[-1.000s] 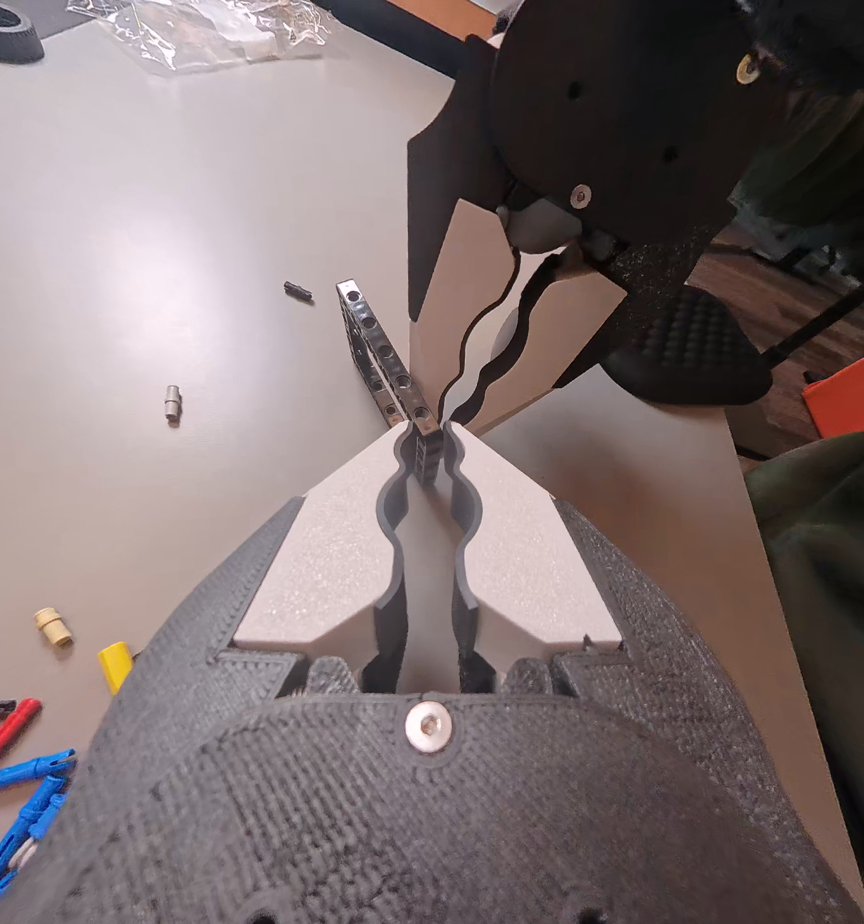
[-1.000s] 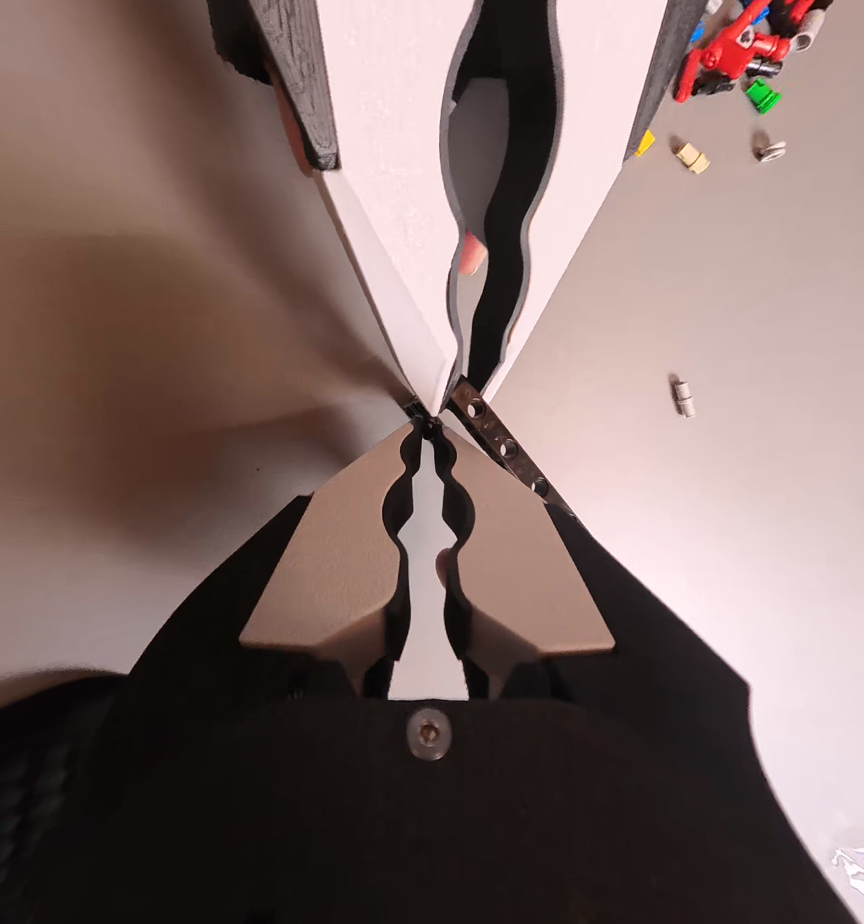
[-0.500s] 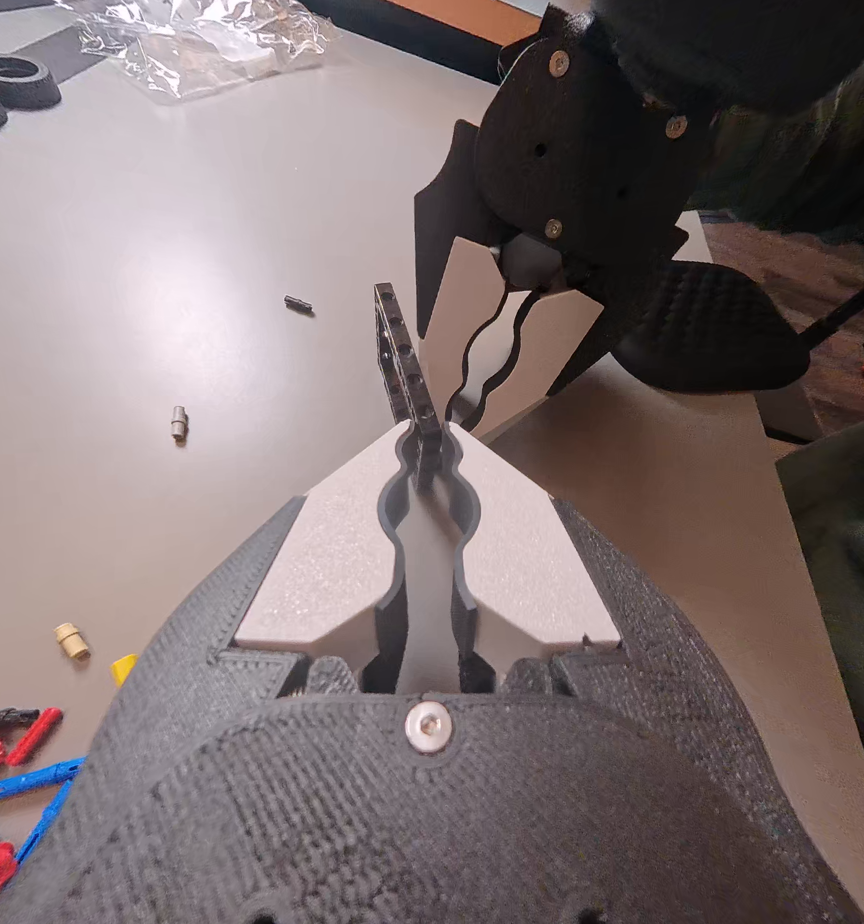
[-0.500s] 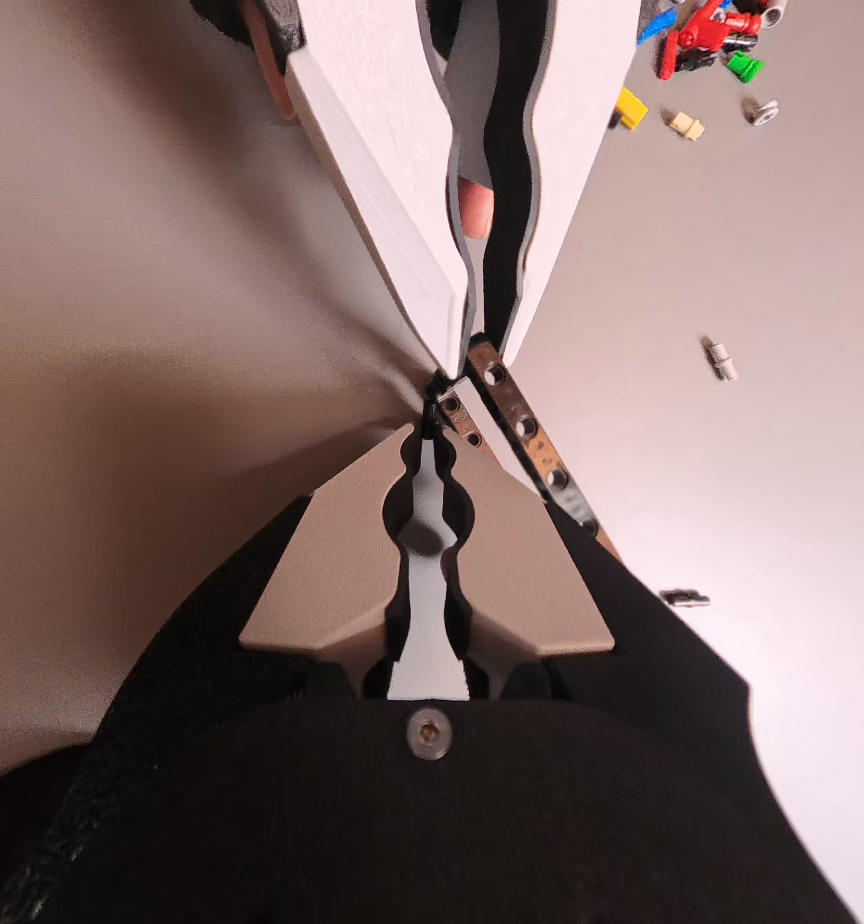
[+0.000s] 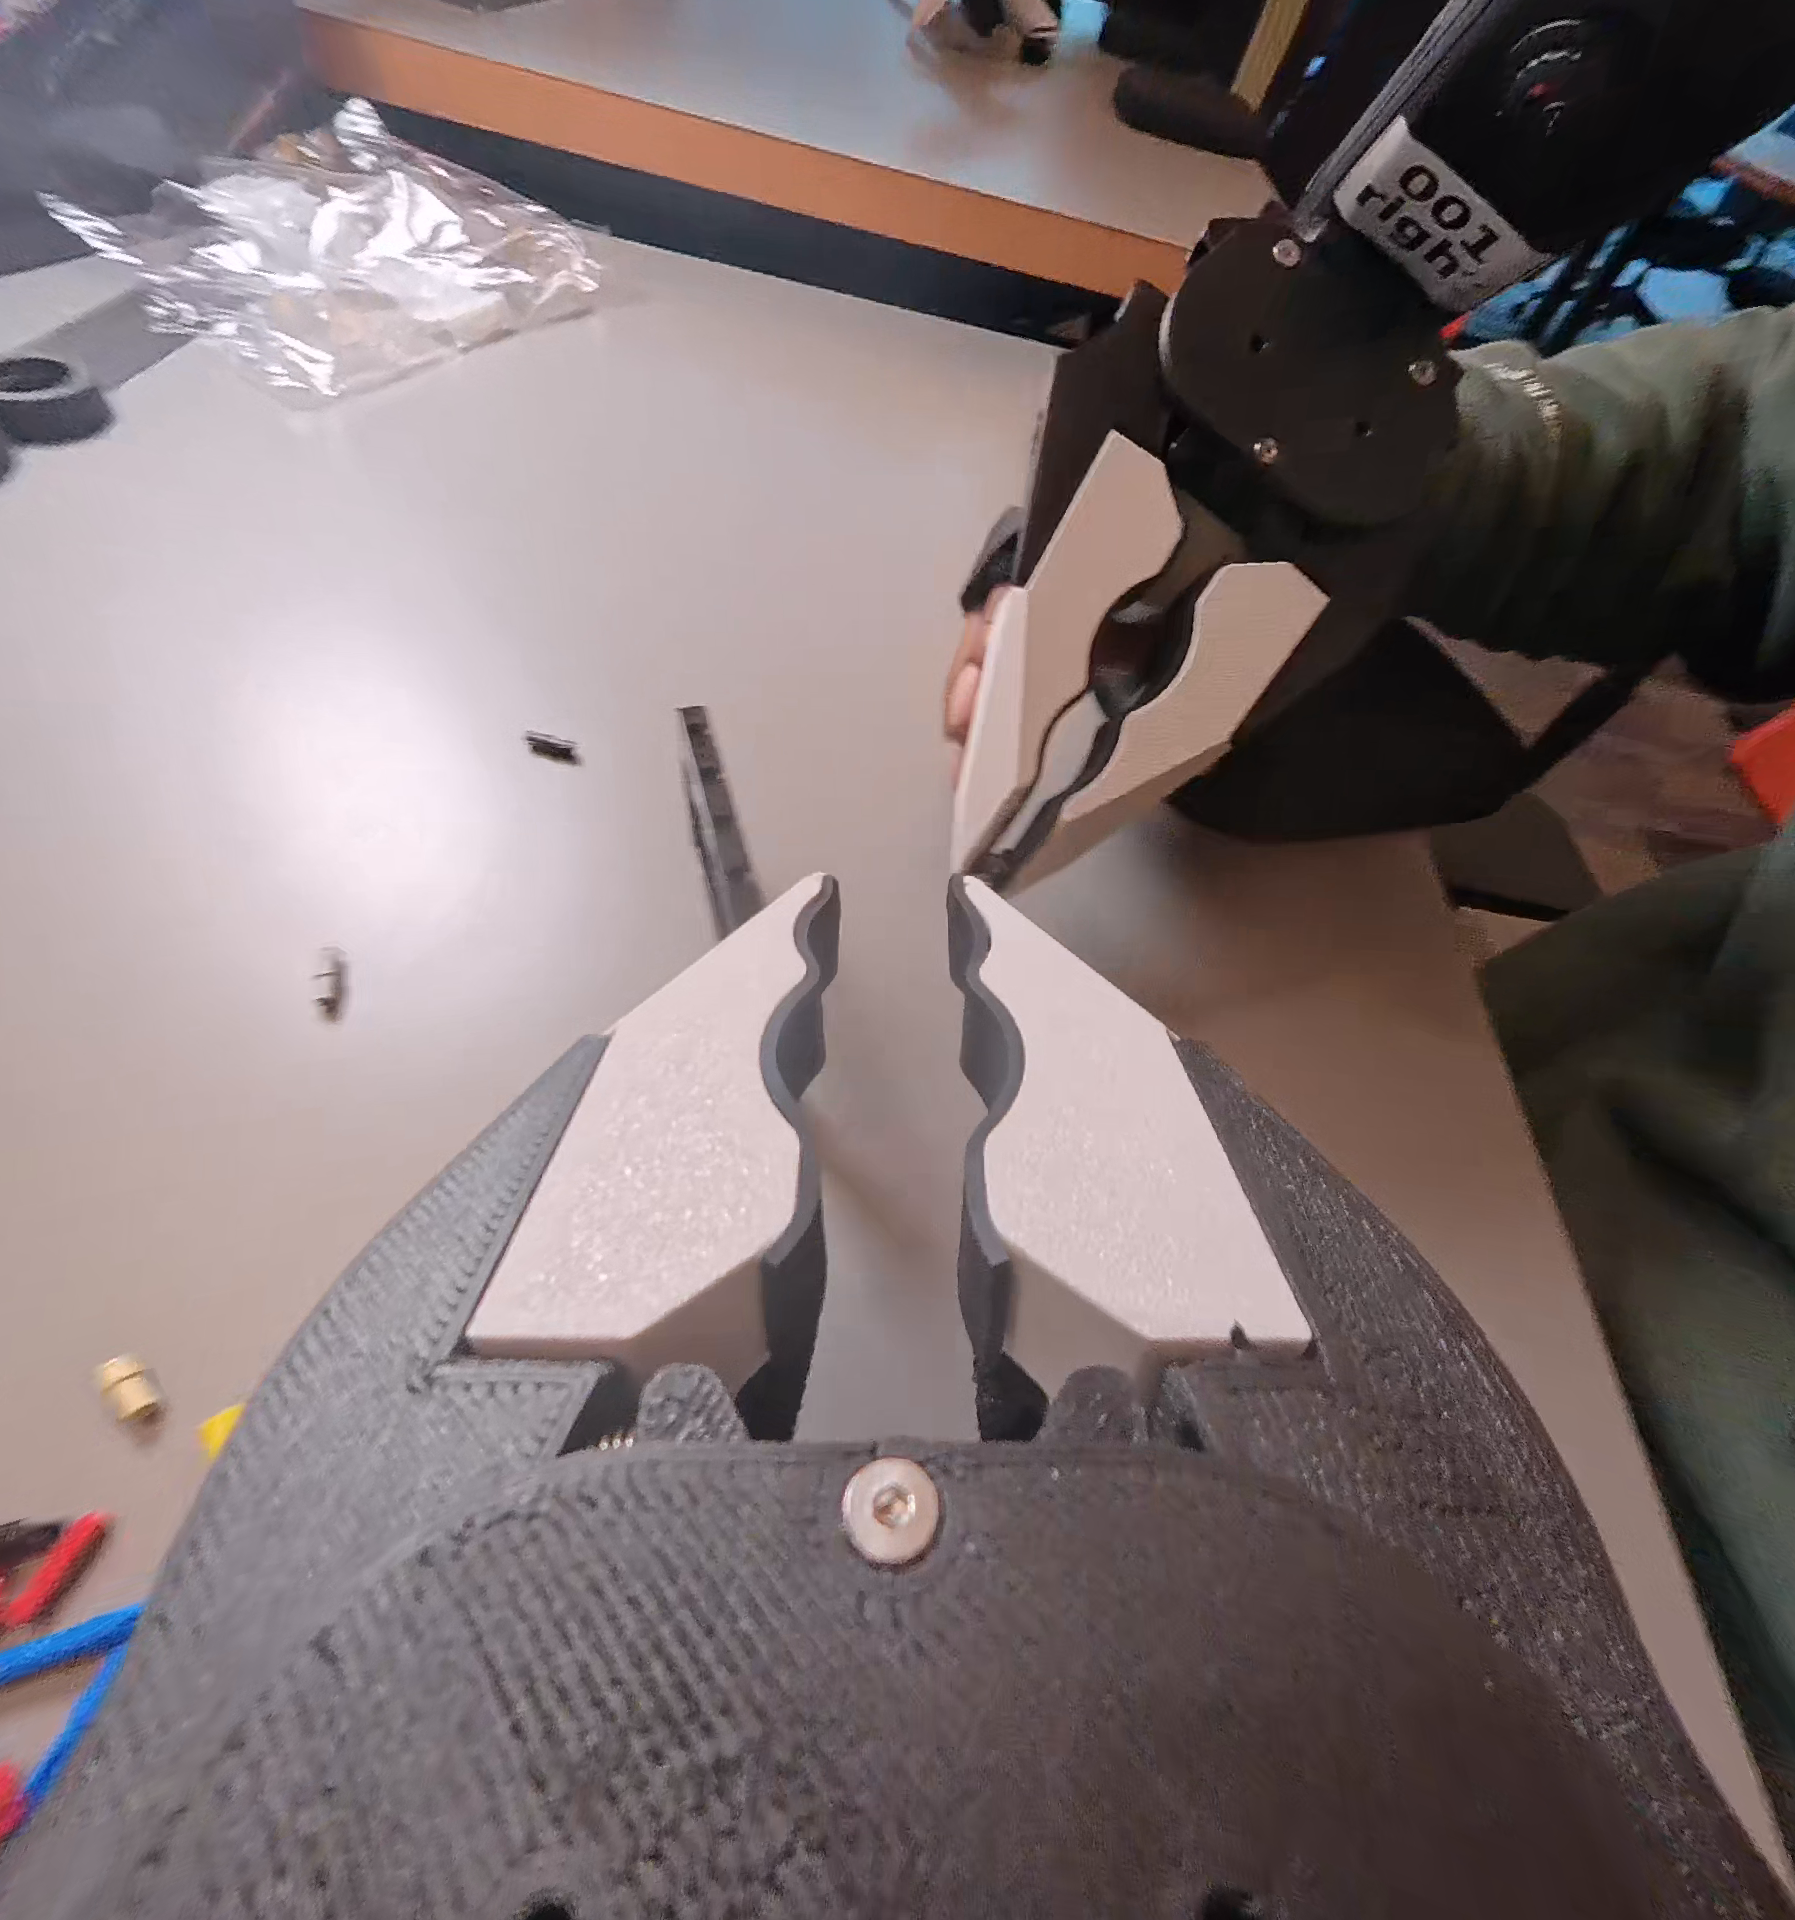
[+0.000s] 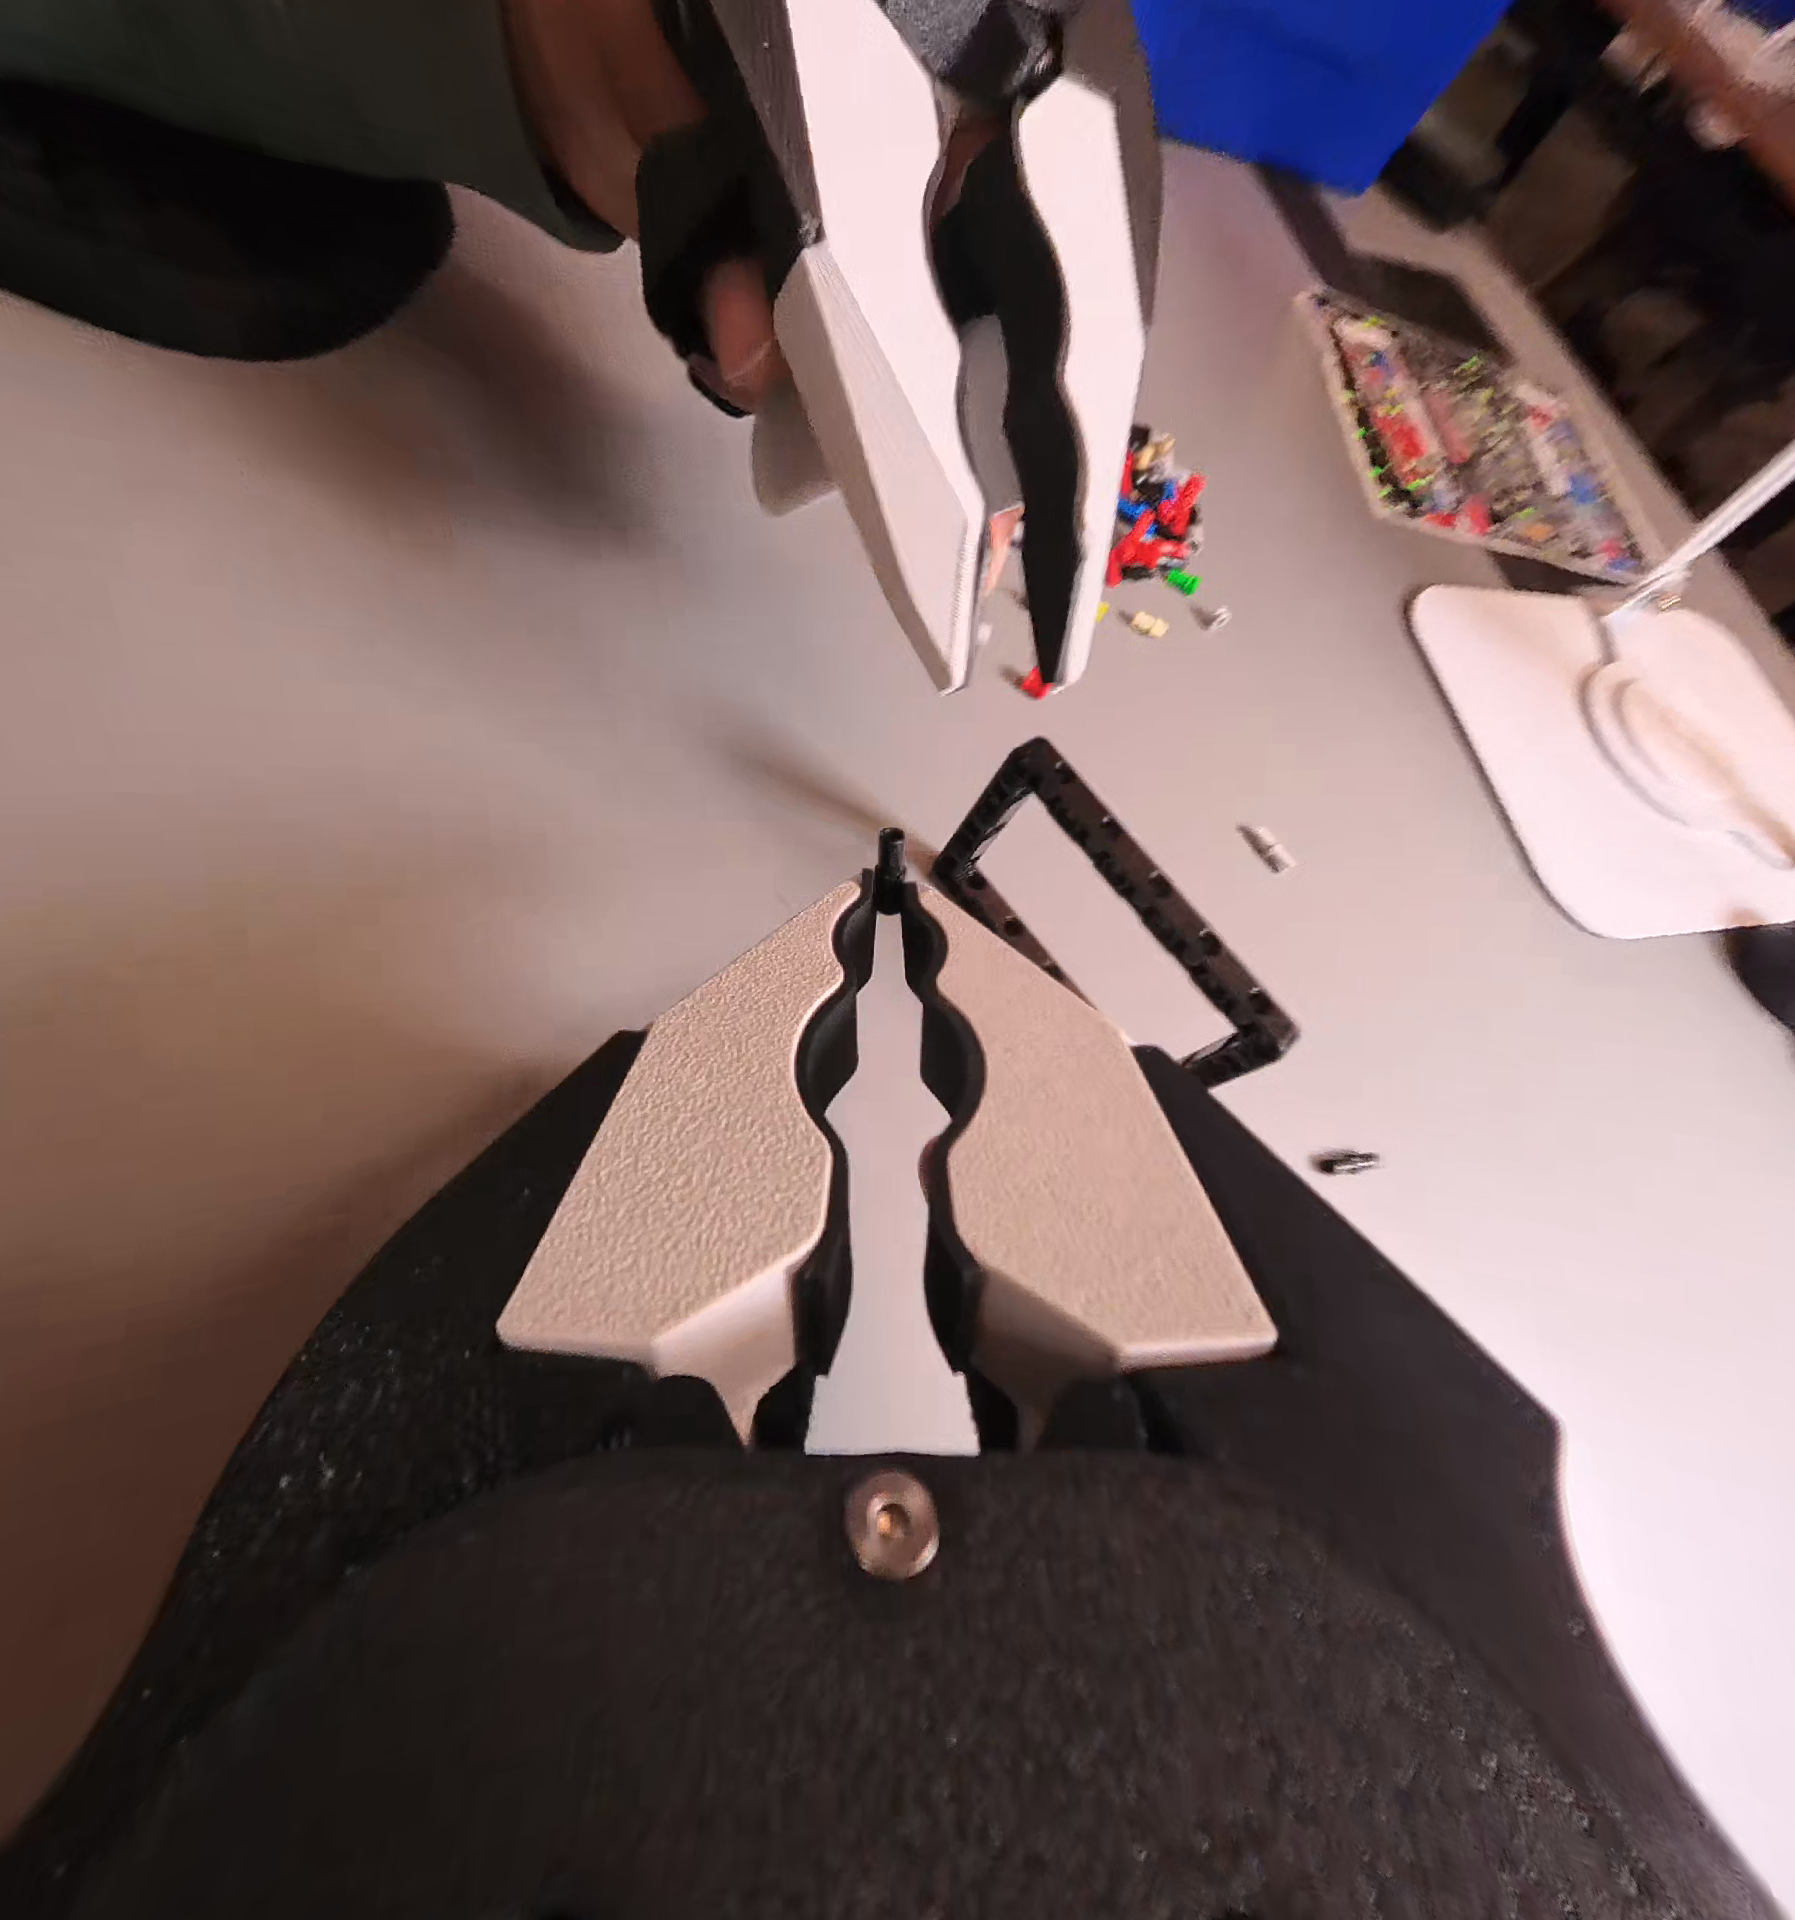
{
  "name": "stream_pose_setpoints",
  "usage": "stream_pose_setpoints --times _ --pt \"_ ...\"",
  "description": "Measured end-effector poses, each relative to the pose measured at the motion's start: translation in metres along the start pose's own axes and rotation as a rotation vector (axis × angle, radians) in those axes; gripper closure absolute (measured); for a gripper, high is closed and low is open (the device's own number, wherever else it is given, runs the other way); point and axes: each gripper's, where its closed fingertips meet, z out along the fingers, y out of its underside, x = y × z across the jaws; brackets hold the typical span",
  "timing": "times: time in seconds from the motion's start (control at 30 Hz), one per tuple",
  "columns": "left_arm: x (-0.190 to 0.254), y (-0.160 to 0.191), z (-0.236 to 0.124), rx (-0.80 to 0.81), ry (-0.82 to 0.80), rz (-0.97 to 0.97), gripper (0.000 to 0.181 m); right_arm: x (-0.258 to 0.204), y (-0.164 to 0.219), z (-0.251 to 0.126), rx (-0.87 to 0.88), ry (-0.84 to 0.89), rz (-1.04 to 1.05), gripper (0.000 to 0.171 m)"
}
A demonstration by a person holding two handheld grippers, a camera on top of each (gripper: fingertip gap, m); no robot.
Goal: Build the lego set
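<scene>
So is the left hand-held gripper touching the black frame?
Apart. The right wrist view shows the left hand-held gripper open above the black frame, table between them.

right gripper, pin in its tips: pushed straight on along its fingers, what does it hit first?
Probably bare table. The right gripper, shut on the black pin, aims left of the black frame; the left gripper lies beyond, seemingly higher. Depth is unclear.

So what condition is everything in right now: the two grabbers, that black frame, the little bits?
Left gripper: fingers open, holding nothing.
Right gripper: fingers shut on a small black pin.
Black frame: lying on the table, not held.
Grey connector: lying loose.
Second black pin: lying loose.
Plastic bag: crumpled.
Coloured parts: heaped loose.
</scene>
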Motion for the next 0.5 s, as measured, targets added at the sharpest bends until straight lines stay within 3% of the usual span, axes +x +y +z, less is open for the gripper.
stream_pose_setpoints --times 0.13,0.27,0.5 --pt "0.026 0.0 0.011 0.006 0.095 -0.057 0.161 0.0 -0.011 -0.005 -0.001 0.101 -0.138 0.17" --pt "0.031 0.002 0.016 0.002 0.095 -0.067 0.171 -0.003 -0.014 -0.002 -0.038 0.145 -0.209 0.17" --pt "0.031 0.004 0.013 0.008 0.086 -0.03 0.179 -0.001 -0.017 -0.005 0.021 0.164 -0.155 0.17"
